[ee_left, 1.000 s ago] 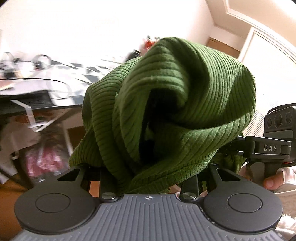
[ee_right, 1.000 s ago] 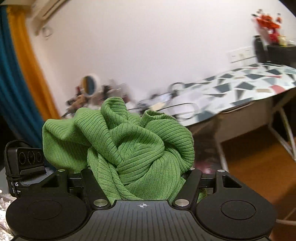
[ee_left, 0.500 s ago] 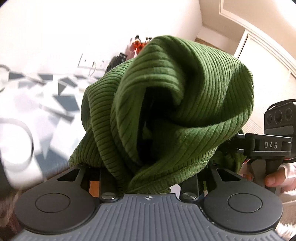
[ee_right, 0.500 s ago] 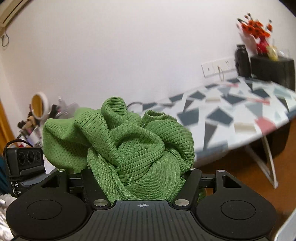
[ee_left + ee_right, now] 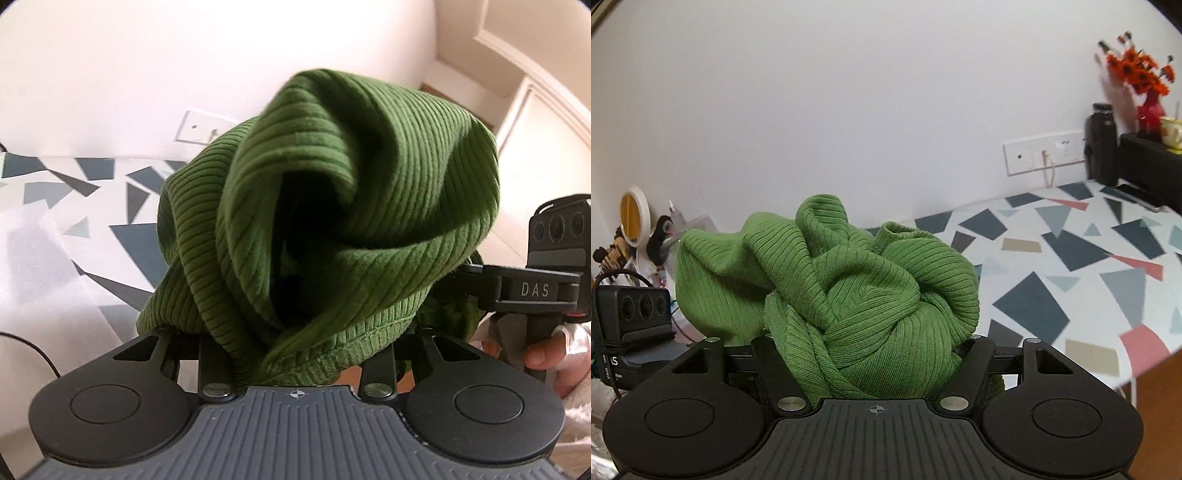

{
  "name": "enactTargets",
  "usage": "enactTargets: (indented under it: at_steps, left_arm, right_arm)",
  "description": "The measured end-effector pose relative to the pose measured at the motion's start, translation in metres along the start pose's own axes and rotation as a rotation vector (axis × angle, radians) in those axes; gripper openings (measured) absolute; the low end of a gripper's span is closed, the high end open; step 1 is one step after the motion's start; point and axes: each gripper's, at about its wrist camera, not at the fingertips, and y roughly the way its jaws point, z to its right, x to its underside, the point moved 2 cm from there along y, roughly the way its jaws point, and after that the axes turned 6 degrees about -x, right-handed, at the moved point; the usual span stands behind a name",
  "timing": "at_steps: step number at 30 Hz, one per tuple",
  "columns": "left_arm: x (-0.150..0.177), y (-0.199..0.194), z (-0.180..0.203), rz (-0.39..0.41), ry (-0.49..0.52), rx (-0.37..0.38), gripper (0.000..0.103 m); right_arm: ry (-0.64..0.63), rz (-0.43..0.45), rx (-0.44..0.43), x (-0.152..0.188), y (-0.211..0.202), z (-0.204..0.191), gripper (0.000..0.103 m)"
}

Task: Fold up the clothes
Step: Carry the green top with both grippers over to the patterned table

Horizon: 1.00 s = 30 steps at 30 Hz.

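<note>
In the left wrist view, the left claw is clamped on a bunched wad of the green ribbed garment, cloth piled up and hiding the fingertips. Below and left of it lies the table with its geometric-pattern cover. At the right edge of the same view sits the right claw's body, a hand on its handle. In the right wrist view, the right claw grips another wad of the garment, so the cloth hangs in the air between both claws, above the table, not on it. Far right: red flowers, dark bottle.

Step judged: carrying the garment to the table for spreading. To do it well: keep both grips firm, bring it over the bare patterned area, pull the claws apart to unbunch, then lower flat before any fold. Risk: the twisted wad lands crumpled.
</note>
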Motion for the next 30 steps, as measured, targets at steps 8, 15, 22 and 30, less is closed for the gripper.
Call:
enactTargets:
  at_steps: [8, 15, 22, 30]
  left_arm:
    - [-0.032, 0.071, -0.012, -0.016, -0.09, -0.195, 0.038]
    - [-0.064, 0.173, 0.02, -0.101, -0.234, -0.318, 0.038]
    - [-0.079, 0.252, 0.051, -0.168, -0.283, -0.346, 0.038]
    - [-0.086, 0.292, 0.024, -0.204, -0.397, -0.456, 0.038]
  right_arm:
    - [0.024, -0.117, -0.196, -0.035, 0.074, 0.08, 0.061]
    - [0.002, -0.312, -0.298, -0.082, 0.118, 0.185, 0.061]
    - [-0.052, -0.451, -0.256, -0.111, 0.15, 0.278, 0.062]
    - [-0.047, -0.452, -0.2, -0.113, 0.176, 0.335, 0.062]
